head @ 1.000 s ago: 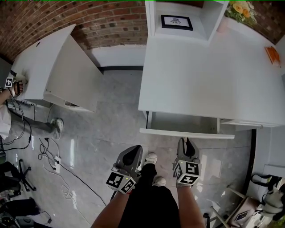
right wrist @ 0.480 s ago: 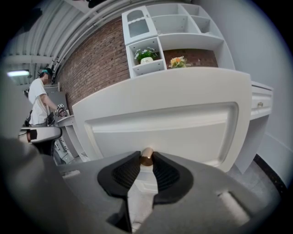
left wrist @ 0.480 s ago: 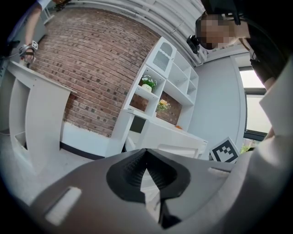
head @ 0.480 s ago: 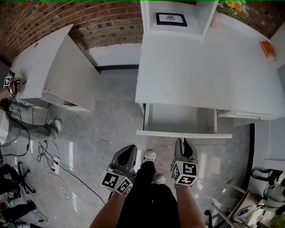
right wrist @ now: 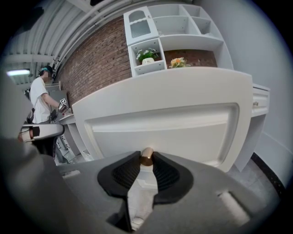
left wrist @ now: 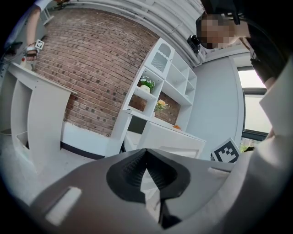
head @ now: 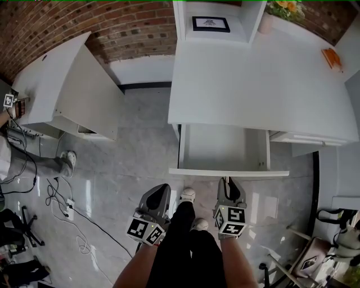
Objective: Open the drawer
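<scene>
The white drawer (head: 222,147) stands pulled out of the white desk (head: 253,84), and its inside shows bare. Its front panel (head: 228,173) faces me. My right gripper (head: 226,181) sits at that front panel, shut on the small brass knob (right wrist: 146,156). In the right gripper view the knob is pinched between the tips of the black pads (right wrist: 168,173), with the drawer front (right wrist: 174,130) filling the picture behind it. My left gripper (head: 163,189) hangs to the left of the drawer over the floor. It is shut, with nothing in it, and its tips (left wrist: 146,151) meet.
A second white desk (head: 62,84) stands at the left, with a person at its far end. Cables (head: 62,197) trail over the grey floor. A shelf unit with a framed picture (head: 211,23) and flowers (head: 284,7) lines the brick wall. My shoes (head: 188,196) stand below the drawer front.
The drawer has slid further out of the desk toward me, with the right gripper on its knob. Both grippers have drawn back with it.
</scene>
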`<act>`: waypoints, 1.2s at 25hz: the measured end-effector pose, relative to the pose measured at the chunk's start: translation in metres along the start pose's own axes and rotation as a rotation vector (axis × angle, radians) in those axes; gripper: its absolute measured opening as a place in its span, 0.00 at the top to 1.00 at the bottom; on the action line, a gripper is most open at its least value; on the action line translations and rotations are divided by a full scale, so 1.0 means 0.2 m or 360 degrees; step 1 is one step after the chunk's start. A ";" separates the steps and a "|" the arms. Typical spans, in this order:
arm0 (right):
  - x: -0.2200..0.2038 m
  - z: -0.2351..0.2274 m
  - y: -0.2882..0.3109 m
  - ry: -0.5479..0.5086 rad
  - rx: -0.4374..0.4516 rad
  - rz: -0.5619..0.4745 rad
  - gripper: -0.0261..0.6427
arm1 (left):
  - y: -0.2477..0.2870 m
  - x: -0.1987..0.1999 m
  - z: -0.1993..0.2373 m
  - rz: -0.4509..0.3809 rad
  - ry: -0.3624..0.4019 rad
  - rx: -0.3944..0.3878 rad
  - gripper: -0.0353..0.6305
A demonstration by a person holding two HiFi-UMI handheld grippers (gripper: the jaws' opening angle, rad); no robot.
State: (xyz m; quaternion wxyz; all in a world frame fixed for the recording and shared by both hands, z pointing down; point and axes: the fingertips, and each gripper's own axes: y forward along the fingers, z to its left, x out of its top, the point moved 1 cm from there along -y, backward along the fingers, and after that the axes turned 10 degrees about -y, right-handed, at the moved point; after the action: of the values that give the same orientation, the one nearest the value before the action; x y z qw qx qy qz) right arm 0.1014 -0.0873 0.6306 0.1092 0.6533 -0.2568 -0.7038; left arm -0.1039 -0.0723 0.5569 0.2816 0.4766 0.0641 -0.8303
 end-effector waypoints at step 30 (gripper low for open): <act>-0.16 0.10 -0.27 -0.0063 0.0044 0.0019 0.84 | -0.17 -0.05 -0.07 -0.0042 0.0017 0.0026 0.94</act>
State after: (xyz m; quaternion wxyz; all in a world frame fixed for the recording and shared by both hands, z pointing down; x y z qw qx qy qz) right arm 0.0961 -0.0230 0.6312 0.0992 0.6392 -0.2725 -0.7123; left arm -0.1071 -0.0334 0.5521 0.2663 0.4823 0.0650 -0.8320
